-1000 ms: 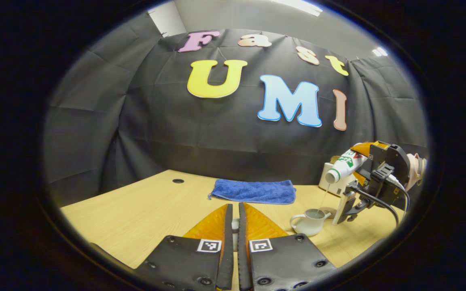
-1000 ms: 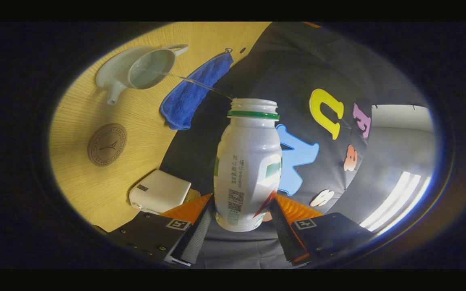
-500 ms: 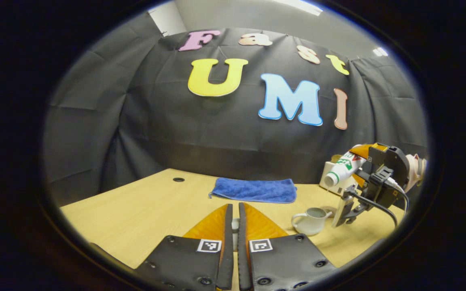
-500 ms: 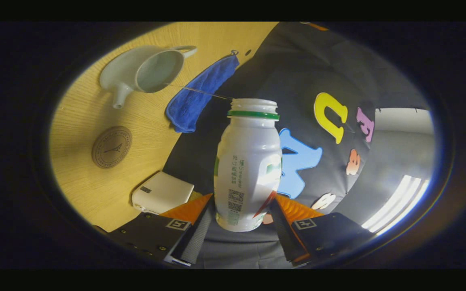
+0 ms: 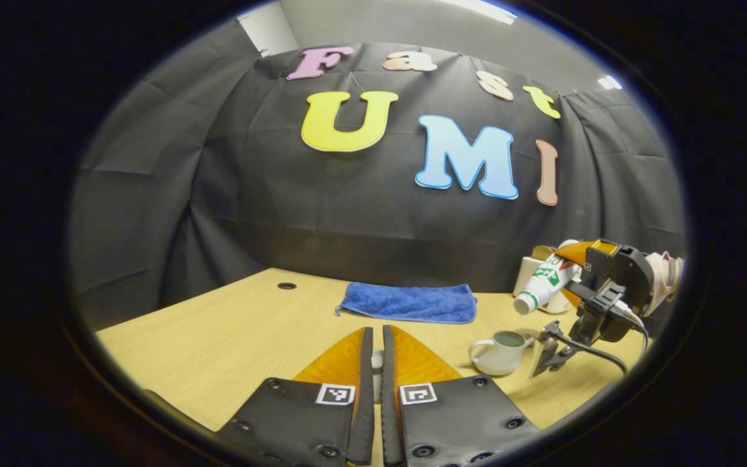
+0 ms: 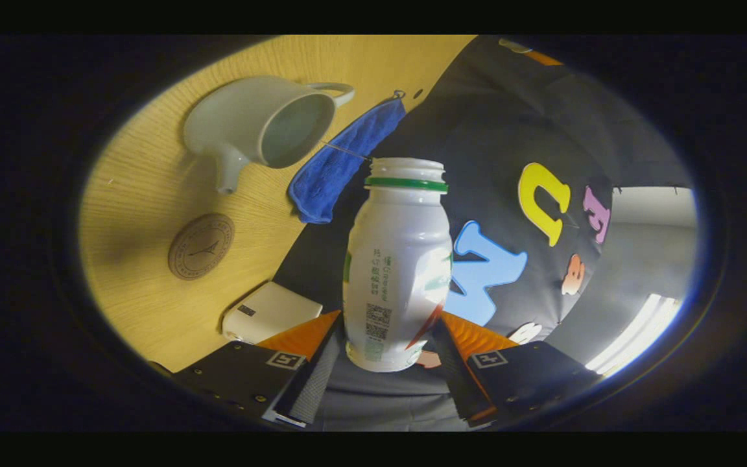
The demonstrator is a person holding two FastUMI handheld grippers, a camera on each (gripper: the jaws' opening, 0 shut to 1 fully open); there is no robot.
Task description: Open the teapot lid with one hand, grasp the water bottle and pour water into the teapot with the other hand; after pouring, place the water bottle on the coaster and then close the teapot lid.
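The pale teapot [image 5: 498, 355] stands open on the wooden table [image 5: 244, 337], with water inside; in the right gripper view the teapot [image 6: 250, 120] lies at upper left. My right gripper [image 6: 388, 324] is shut on the white water bottle [image 6: 398, 259], uncapped with a green neck ring. A thin thread of water runs from the bottle's mouth toward the teapot. In the left gripper view the water bottle [image 5: 542, 284] tilts mouth-down above and right of the teapot. My left gripper [image 5: 374, 337] is shut on a small pale piece, the teapot lid [image 5: 377, 359]. A round brown coaster [image 6: 201, 246] lies beside the teapot.
A folded blue towel [image 5: 409, 302] lies at the table's back edge, by the black wall. A white box [image 6: 271, 312] sits behind the coaster. A cable trails from the right gripper's body [image 5: 607, 285]. A small hole [image 5: 286, 285] marks the table's far left.
The pouring stream has thinned to a faint thread. The right gripper has sunk a little with the bottle and come nearer the teapot. The left gripper has stayed put.
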